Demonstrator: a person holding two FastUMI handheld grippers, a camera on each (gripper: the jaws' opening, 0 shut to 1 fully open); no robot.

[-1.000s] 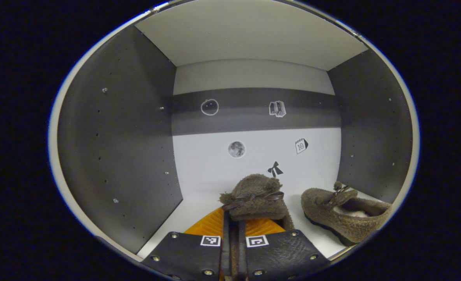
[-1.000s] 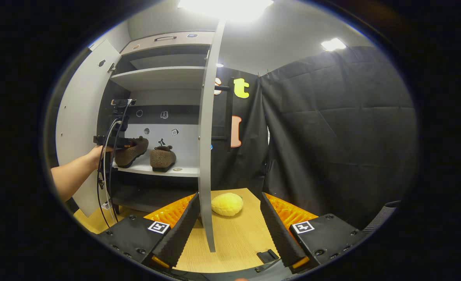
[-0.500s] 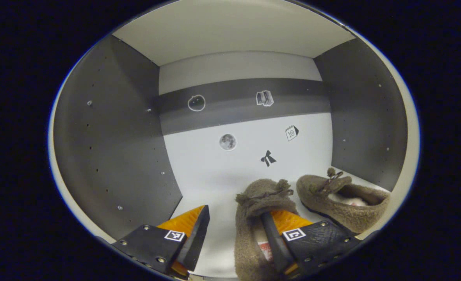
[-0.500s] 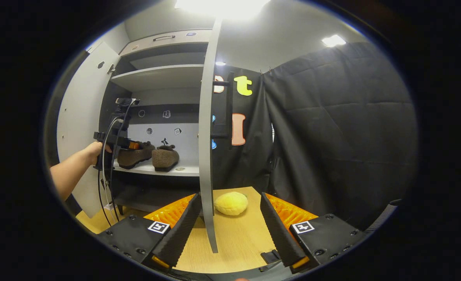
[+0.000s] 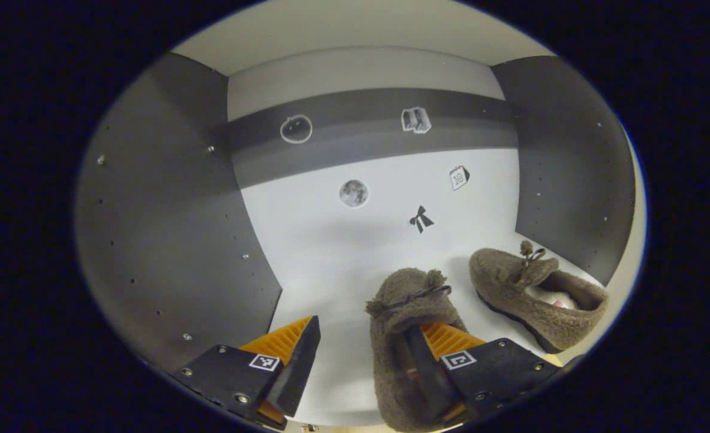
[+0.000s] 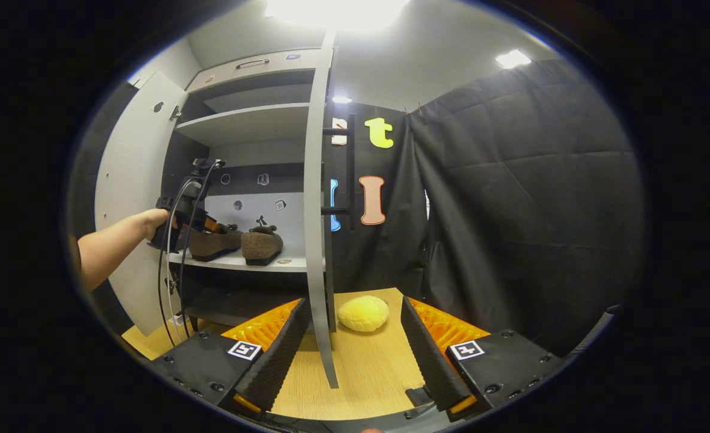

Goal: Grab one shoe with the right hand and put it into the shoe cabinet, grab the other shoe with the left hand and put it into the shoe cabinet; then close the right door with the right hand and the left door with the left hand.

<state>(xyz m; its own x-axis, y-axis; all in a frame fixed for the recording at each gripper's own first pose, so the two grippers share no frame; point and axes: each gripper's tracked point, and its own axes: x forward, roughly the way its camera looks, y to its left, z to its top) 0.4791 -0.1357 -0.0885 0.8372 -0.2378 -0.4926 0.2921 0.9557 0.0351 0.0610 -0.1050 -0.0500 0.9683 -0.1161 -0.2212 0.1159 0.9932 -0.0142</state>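
Two brown fuzzy shoes stand on the white cabinet shelf (image 5: 324,282). The nearer shoe (image 5: 409,313) rests toe-in. My left gripper (image 5: 361,367) is open, with its right finger inside that shoe's opening and its left finger on the bare shelf. The other shoe (image 5: 535,294) sits to the right, near the side wall. In the right gripper view both shoes (image 6: 213,242) (image 6: 263,245) stand side by side, with a hand (image 6: 150,221) holding the left gripper (image 6: 180,207) at them. My right gripper (image 6: 355,361) is open and holds nothing. The edge of the open right door (image 6: 315,210) stands beyond its fingers.
The left door (image 6: 126,198) is swung wide open. A yellow round soft object (image 6: 364,313) lies on the wooden surface (image 6: 367,373) by the right door's foot. Cables hang from the left gripper. Black cloth walls the right side.
My left gripper was shut on the shoe's heel rim and has opened. The shoe now rests on the shelf. The right gripper has barely moved.
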